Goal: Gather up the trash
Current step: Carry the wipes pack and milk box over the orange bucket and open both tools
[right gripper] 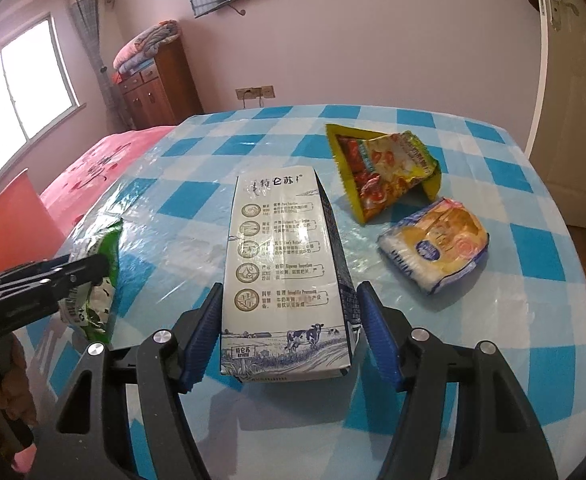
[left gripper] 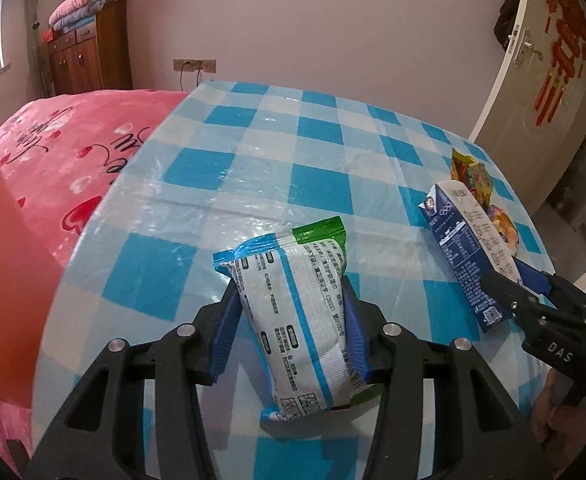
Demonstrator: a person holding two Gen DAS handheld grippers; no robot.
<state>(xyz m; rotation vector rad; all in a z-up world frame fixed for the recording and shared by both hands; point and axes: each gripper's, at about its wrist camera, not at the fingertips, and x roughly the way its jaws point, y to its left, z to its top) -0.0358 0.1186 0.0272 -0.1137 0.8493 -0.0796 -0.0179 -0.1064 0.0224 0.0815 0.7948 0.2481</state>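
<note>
A white, blue and green snack packet sits upright between the blue pads of my left gripper, which is shut on it low over the checked table. In the right wrist view the packet and the left gripper show at the left edge. A white and dark blue milk carton lies lengthwise between the pads of my right gripper, which grip its sides. From the left wrist view the carton slants at the right, with the right gripper on its near end.
A yellow and red snack bag and a clear pastry packet lie right of the carton. An orange panel stands off the table's left edge, in front of a pink bed. A hand holds the right gripper.
</note>
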